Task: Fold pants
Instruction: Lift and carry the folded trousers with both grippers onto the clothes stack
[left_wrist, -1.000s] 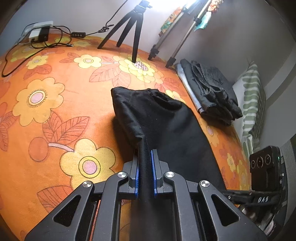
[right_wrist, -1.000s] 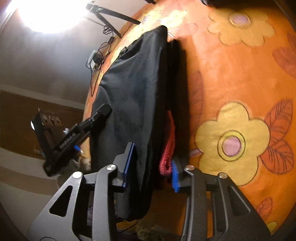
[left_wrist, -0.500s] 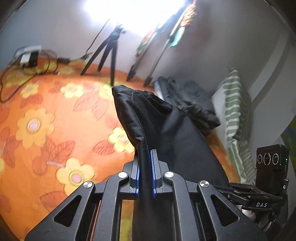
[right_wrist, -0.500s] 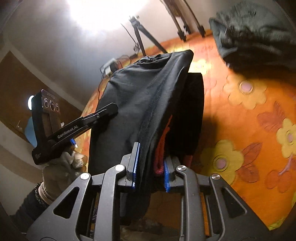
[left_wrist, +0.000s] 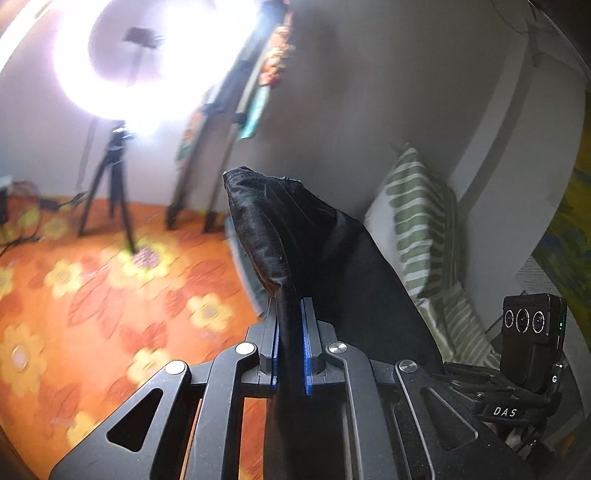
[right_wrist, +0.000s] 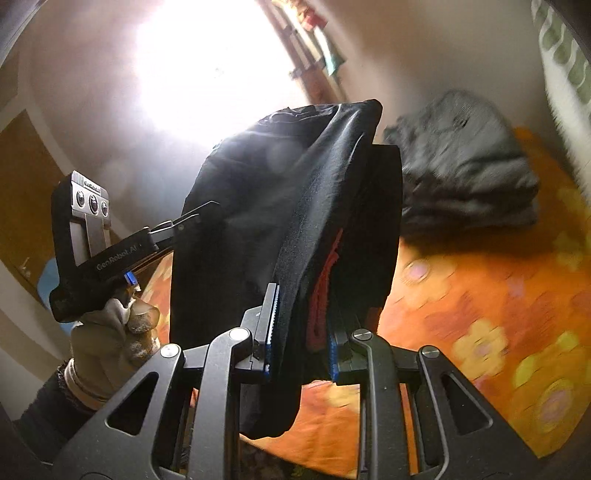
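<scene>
Your left tongs (left_wrist: 290, 345) are clamped on a thin edge of the black pants (left_wrist: 295, 236), the blue pads pressed tight against the cloth on both sides. Your right tongs (right_wrist: 301, 334) grip a thicker bunch of the same pants (right_wrist: 280, 192), with a red lining or label (right_wrist: 323, 295) showing between the pads. Compared with a second ago, the pants have come fully up off the orange flowered bed cover (left_wrist: 92, 295): then the cloth lay flat on it, now it hangs in the air between your two hands, its far end raised against the wall. Both cameras have tipped upward, so the ring light (left_wrist: 136, 62) on its tripod (left_wrist: 110, 192) now fills the upper left of the left wrist view. The folded stack of dark clothes (right_wrist: 465, 170) sits on the cover near its far right edge, beside the green striped pillow (left_wrist: 421, 221). In the right wrist view your gloved left hand (right_wrist: 118, 332) holds its tool to the left of the hanging pants. The bed cover is motion-blurred in both views.
</scene>
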